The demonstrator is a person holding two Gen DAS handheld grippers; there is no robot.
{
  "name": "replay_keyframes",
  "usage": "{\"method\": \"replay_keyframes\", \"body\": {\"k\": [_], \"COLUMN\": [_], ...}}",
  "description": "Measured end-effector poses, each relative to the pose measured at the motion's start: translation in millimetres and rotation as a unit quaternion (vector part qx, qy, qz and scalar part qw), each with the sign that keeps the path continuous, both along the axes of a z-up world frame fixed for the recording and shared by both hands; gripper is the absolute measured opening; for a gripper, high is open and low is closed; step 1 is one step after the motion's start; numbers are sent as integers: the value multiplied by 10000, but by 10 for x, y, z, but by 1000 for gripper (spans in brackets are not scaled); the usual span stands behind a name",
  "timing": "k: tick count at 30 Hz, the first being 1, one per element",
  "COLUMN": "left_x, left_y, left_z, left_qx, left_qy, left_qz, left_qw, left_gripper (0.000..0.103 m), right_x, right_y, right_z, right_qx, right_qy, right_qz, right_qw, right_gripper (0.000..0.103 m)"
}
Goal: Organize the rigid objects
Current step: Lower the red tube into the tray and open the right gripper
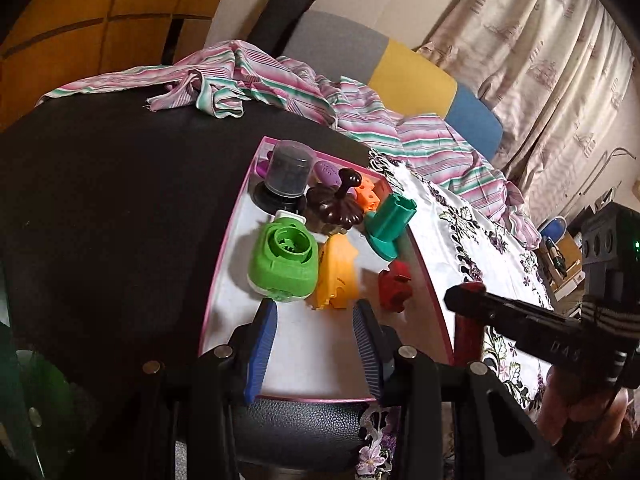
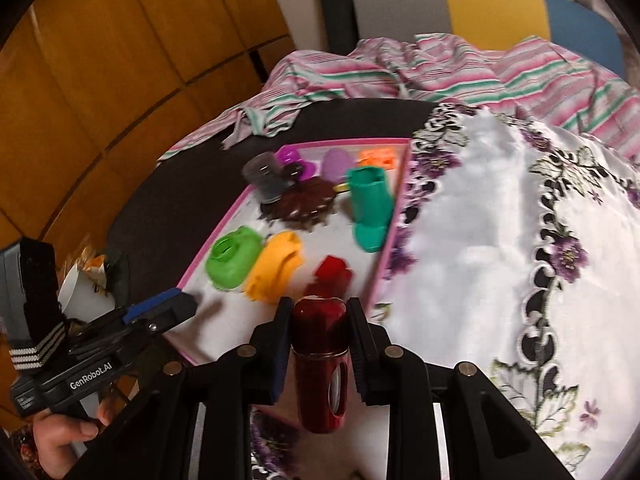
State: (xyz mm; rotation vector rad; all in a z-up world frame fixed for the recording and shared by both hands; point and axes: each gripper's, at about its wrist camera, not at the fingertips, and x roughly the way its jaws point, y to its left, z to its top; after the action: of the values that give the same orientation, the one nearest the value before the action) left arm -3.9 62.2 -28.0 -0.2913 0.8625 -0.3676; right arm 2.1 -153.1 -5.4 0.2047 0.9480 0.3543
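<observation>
A pink-rimmed white tray (image 1: pixel 224 248) (image 2: pixel 224 236) holds a green round piece (image 1: pixel 284 260) (image 2: pixel 234 258), a yellow piece (image 1: pixel 334 276) (image 2: pixel 276 270), a small red piece (image 1: pixel 394 284) (image 2: pixel 332 274), a teal piece (image 1: pixel 390 220) (image 2: pixel 370 208), a brown lid (image 1: pixel 336 204), a grey clear cylinder (image 1: pixel 286 176) and an orange block (image 1: pixel 368 196). My left gripper (image 1: pixel 316 306) (image 2: pixel 168 308) hovers open over the tray's near end, nothing between its blue pads (image 1: pixel 260 352). My right gripper (image 2: pixel 319 306) (image 1: pixel 480 300) is shut on a dark red bottle (image 2: pixel 320 360) (image 1: pixel 468 332) by the tray's near right corner.
The tray lies on a black tabletop (image 1: pixel 120 200) beside a white floral cloth (image 2: pixel 480 240). A striped cloth (image 1: pixel 280 80) is bunched at the far edge, before a grey, yellow and blue chair back (image 2: pixel 480 4). A white cup (image 2: pixel 84 292) stands at the left, near wooden panels (image 2: pixel 100 60).
</observation>
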Motion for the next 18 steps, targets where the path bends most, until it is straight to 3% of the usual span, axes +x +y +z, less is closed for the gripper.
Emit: {"method": "replay_keyframes", "body": {"k": [9, 14, 18], "left_x": [-29, -37, -42], "left_y": [53, 98, 172], "left_z": [76, 125, 182], "left_qx": [-113, -89, 99], "left_qy": [-23, 23, -12], "left_qz": [-19, 95, 421], "left_qw": [9999, 9999, 9991], "left_gripper": [40, 40, 46], "right_x": [59, 68, 13], "right_y": [412, 508, 430], "right_z": [-84, -102, -44], "right_qx": [-263, -89, 147], "right_qy": [156, 233, 138], "right_qz": [465, 598, 396], "right_qw": [9984, 9979, 9990], "right_gripper": [30, 35, 39]}}
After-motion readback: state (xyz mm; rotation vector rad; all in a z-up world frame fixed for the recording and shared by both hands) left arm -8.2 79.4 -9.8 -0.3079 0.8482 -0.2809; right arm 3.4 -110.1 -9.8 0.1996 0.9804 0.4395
